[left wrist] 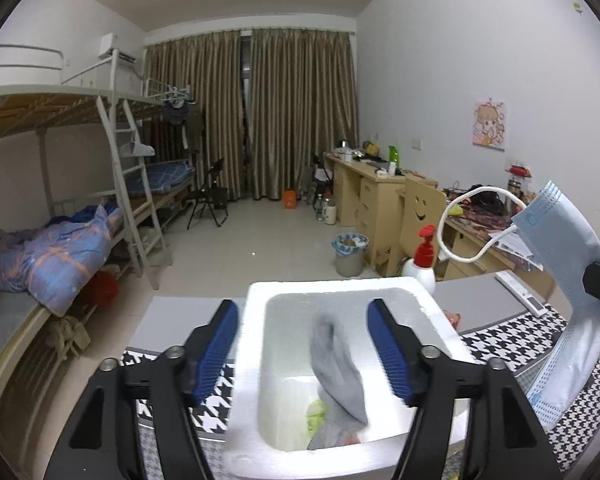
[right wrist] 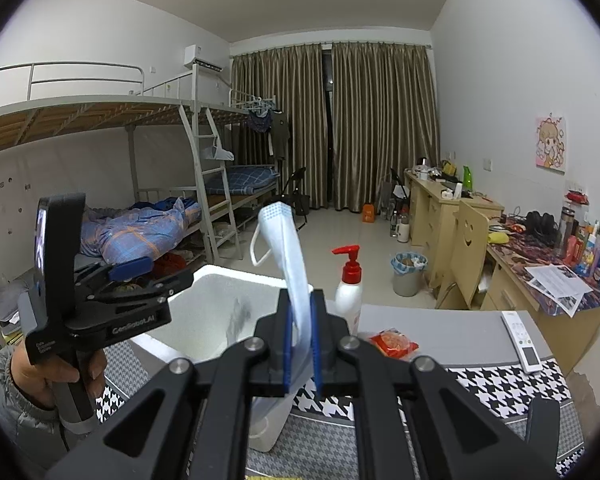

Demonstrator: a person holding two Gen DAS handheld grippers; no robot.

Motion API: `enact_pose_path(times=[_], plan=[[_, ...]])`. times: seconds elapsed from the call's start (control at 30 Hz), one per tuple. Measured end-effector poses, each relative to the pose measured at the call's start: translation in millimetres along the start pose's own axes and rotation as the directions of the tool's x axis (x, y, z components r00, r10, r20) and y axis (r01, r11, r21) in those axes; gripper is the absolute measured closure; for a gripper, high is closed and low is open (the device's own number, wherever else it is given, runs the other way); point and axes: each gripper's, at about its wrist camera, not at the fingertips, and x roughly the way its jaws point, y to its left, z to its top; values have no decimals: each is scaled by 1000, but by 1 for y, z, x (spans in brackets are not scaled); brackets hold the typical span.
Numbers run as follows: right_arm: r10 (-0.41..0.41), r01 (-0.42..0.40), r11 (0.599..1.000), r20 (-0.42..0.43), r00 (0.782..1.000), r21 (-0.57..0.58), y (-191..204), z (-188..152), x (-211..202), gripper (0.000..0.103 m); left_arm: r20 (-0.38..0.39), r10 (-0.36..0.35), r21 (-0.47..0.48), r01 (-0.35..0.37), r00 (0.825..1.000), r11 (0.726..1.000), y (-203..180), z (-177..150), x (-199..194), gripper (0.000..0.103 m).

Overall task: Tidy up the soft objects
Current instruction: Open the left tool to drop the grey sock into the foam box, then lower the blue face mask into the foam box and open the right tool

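Note:
A white foam box [left wrist: 256,320] stands on the table. My left gripper [left wrist: 303,307] hangs open above it. A blurred grey sock [left wrist: 336,368] is between the blue pads and touches neither, its lower end down in the box. A yellow-green item [left wrist: 314,416] and other soft pieces lie on the box floor. My right gripper [right wrist: 301,305] is shut on a light-blue face mask [right wrist: 288,248], which stands up from the jaws with its white ear loop [right wrist: 256,252] dangling. The right gripper is right of the box and a little above its rim. A hand [right wrist: 60,368] holds the left gripper's handle.
A white pump bottle with a red top [right wrist: 350,292] stands behind the box. A red snack packet [right wrist: 394,344] and a white remote [right wrist: 522,340] lie to its right on the grey table. A houndstooth cloth [right wrist: 500,384] covers the near part. Bunk beds and desks are beyond.

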Motion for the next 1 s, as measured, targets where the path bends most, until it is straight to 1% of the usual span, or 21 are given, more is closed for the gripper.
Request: enact_pose_path(times=[0.13, 0.2, 0.23, 0.33, 0.4, 0.5, 0.63, 0.77, 1.0], plan=[[3, -3, 1000, 10, 1000, -12, 5, 5, 2, 92, 22, 13, -17, -13, 1000, 1000, 6, 0, -7, 18], [5, -5, 1000, 10, 1000, -23, 8, 7, 4, 92, 34, 22, -17, -21, 999, 1000, 7, -1, -11, 10], [4, -4, 1000, 8, 1000, -28, 11, 9, 5, 92, 38, 24, -15, -24, 999, 1000, 7, -2, -14, 9], [13, -13, 999, 2, 1000, -37, 15, 11, 9, 92, 40, 13, 11, -13, 999, 1000, 8, -4, -19, 8], [15, -15, 999, 0, 1000, -41, 18, 12, 12, 92, 45, 12, 17, -13, 999, 1000, 9, -6, -22, 6], [24, -24, 999, -8, 1000, -40, 21, 15, 18, 92, 54, 15, 14, -16, 998, 1000, 12, -9, -28, 4], [29, -30, 999, -18, 999, -37, 24, 19, 26, 92, 60, 21, -3, -20, 998, 1000, 23, -10, -32, 3], [38, -39, 999, -28, 999, -38, 28, 22, 34, 92, 67, 45, -8, -44, 997, 999, 29, -13, -35, 3], [55, -59, 997, -66, 996, -58, 44, 22, 51, 92, 54, 54, -22, -53, 997, 998, 38, -21, -38, 3]])
